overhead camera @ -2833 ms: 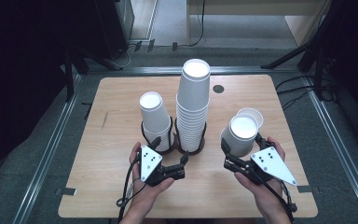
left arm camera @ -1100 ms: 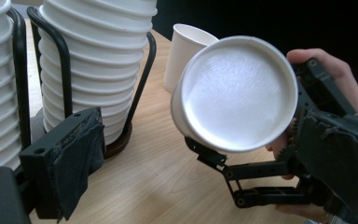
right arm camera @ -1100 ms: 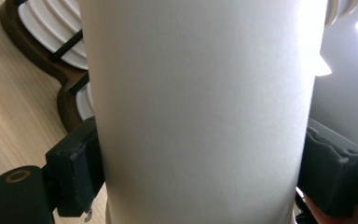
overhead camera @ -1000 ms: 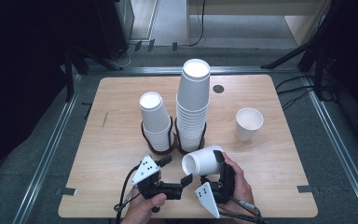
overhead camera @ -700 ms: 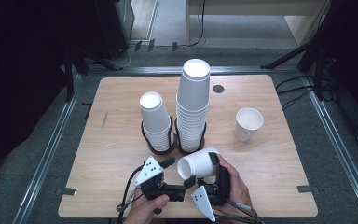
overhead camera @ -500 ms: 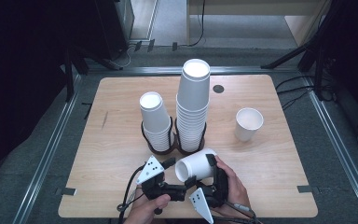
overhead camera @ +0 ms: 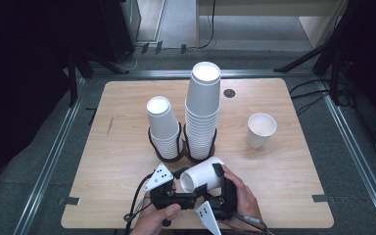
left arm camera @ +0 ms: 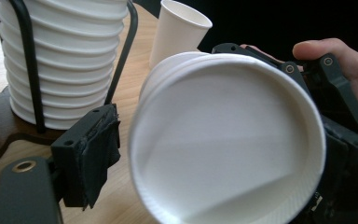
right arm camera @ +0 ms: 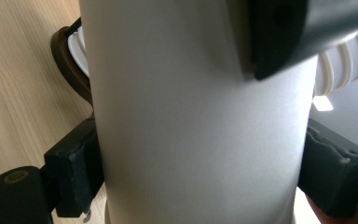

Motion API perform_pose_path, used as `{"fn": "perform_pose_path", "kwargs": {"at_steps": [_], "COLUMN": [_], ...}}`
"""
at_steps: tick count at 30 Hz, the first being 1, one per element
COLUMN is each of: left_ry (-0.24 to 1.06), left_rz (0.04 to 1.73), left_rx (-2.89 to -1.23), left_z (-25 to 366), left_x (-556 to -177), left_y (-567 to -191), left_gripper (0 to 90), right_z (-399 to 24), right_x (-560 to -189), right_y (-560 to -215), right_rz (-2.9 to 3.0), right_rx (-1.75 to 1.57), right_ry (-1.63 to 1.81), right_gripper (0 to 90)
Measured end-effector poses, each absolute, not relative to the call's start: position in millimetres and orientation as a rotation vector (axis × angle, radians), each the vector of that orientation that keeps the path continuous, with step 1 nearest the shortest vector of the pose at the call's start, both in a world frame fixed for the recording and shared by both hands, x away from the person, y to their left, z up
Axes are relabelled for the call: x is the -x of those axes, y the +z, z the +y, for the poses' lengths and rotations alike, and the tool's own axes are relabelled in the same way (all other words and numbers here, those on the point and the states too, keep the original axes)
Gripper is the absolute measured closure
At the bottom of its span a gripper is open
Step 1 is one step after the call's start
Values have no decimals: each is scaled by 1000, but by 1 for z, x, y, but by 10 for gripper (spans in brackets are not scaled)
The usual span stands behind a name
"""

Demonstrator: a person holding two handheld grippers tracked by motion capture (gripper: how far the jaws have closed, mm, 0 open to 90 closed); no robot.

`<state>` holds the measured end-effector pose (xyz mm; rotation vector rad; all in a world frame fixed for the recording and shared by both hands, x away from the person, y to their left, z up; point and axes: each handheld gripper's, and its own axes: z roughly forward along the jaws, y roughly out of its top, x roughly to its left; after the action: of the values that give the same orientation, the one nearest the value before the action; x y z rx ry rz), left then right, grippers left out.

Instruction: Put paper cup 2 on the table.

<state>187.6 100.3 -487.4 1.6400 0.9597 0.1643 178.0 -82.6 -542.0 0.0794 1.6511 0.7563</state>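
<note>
A white paper cup (overhead camera: 204,177) lies on its side just above the table's front centre, and my right gripper (overhead camera: 210,180) is shut on its wall. In the right gripper view the cup (right arm camera: 196,116) sits between both black pads (right arm camera: 74,172). Its open mouth (left arm camera: 228,144) faces my left gripper (overhead camera: 186,186), which is open; the jaws straddle the rim. One left pad (left arm camera: 93,154) sits just outside the rim, and the cup hides the other jaw.
Two stacks of white cups stand in black wire holders (overhead camera: 174,155) mid-table: a short stack (overhead camera: 162,125) and a taller stack (overhead camera: 203,107). A single upright cup (overhead camera: 261,129) stands to the right. A small dark disc (overhead camera: 229,93) lies near the far edge.
The right gripper carried the cup from beside the single cup to the front centre and tipped it sideways. Over the last second it edged left, closing on the left gripper.
</note>
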Motion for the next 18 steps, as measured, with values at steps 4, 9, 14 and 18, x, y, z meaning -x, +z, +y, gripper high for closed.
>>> {"fn": "perform_pose_path", "kwargs": {"at_steps": [4, 9, 14, 18], "left_ry": [161, 149, 149, 138], "left_rz": [949, 946, 944, 937], "left_rx": [-1637, -1633, -1645, -1639], "left_z": [101, 102, 102, 104], "left_x": [-187, -188, -189, -189], "left_y": [-487, -488, -489, -489], "left_gripper": [197, 207, 209, 217], "right_z": [-82, -82, -82, -82], "right_x": [-177, -177, -177, -177], "right_y": [-542, -543, -544, -545], "right_rz": [1642, 1638, 1639, 1639], "right_rx": [-64, -66, -66, -60], "right_ry": [757, 755, 743, 748], "right_gripper": [126, 123, 121, 115]}}
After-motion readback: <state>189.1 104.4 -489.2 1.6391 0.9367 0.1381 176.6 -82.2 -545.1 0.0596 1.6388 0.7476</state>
